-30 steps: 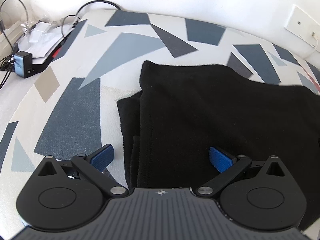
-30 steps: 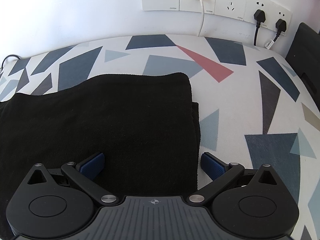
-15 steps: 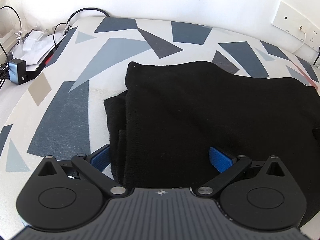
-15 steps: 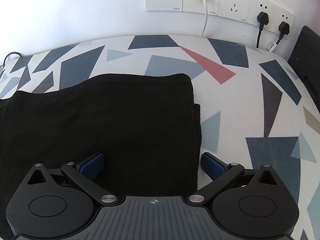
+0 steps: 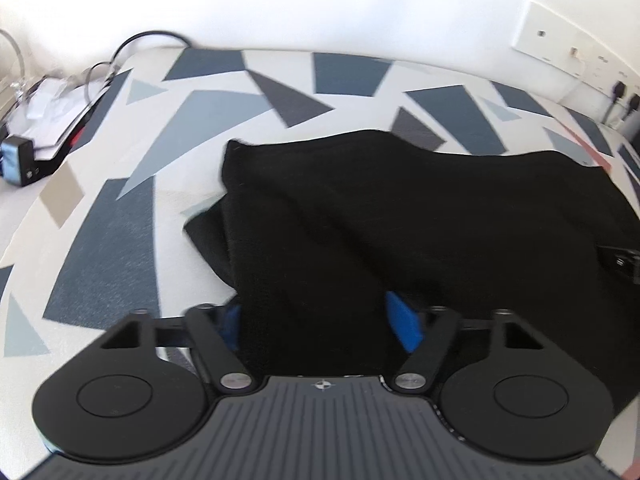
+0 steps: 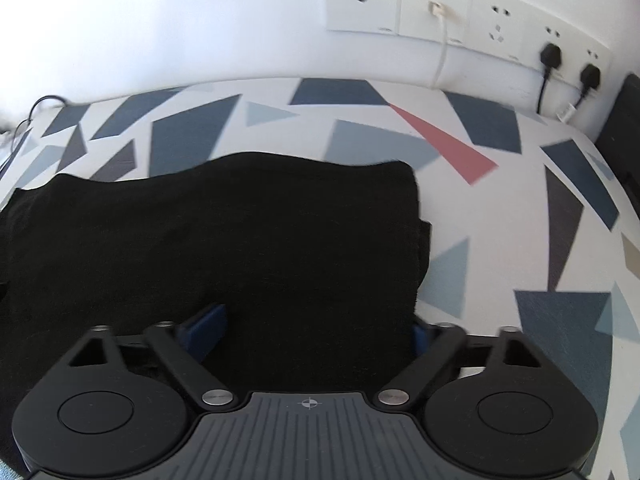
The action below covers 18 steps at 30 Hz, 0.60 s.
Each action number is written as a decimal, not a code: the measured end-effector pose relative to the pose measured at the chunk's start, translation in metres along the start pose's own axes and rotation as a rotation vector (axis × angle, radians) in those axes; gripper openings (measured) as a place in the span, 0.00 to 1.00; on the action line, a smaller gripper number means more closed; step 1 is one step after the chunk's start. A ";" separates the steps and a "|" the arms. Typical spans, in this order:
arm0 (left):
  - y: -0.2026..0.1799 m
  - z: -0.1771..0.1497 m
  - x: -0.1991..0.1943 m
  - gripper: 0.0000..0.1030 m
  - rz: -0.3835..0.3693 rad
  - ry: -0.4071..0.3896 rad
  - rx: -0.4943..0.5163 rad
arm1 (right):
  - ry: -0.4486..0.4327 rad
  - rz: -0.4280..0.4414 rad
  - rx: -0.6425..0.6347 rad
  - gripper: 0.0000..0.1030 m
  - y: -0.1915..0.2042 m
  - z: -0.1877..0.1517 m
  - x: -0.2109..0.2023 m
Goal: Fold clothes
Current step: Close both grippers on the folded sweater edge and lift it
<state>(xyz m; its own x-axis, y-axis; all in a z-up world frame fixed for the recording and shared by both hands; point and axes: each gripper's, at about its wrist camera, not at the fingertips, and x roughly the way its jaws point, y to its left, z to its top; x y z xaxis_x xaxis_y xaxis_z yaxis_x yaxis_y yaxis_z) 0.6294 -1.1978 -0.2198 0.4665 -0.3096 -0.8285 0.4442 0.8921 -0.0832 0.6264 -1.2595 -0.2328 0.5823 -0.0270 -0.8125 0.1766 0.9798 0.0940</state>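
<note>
- Your black garment (image 5: 420, 216) lies folded flat on the patterned cover (image 5: 104, 240); it looks soft and limp, so take the layered near corners.
- Left gripper (image 5: 320, 320) tilts down, its jaws just closing around the left edge, cloth between them.
- Right gripper (image 6: 316, 320) likewise, jaws wider, narrowing on the right edge.

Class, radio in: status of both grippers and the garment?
Left gripper closing on black garment, near-left edge. Right gripper closing on its near-right edge. Nothing in the way.
</note>
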 end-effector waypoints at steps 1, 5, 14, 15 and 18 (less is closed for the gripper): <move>-0.002 0.001 -0.001 0.38 -0.019 0.002 0.009 | -0.003 0.006 0.001 0.70 0.001 0.000 -0.001; -0.010 0.001 -0.002 0.24 -0.032 0.003 0.027 | -0.013 0.049 -0.007 0.48 0.006 0.000 -0.005; -0.001 -0.008 -0.048 0.21 -0.025 -0.103 -0.049 | -0.090 0.096 -0.042 0.20 0.019 -0.005 -0.030; 0.000 -0.010 -0.055 0.21 -0.029 -0.117 -0.056 | -0.115 0.103 -0.043 0.20 0.018 -0.006 -0.037; 0.003 -0.015 -0.079 0.21 -0.037 -0.155 -0.080 | -0.191 0.122 -0.060 0.20 0.019 -0.006 -0.061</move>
<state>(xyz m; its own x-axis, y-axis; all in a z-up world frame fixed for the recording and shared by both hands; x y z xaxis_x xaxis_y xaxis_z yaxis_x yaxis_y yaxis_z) 0.5825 -1.1663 -0.1629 0.5665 -0.3840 -0.7291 0.4039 0.9006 -0.1605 0.5891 -1.2384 -0.1850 0.7372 0.0605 -0.6730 0.0521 0.9879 0.1459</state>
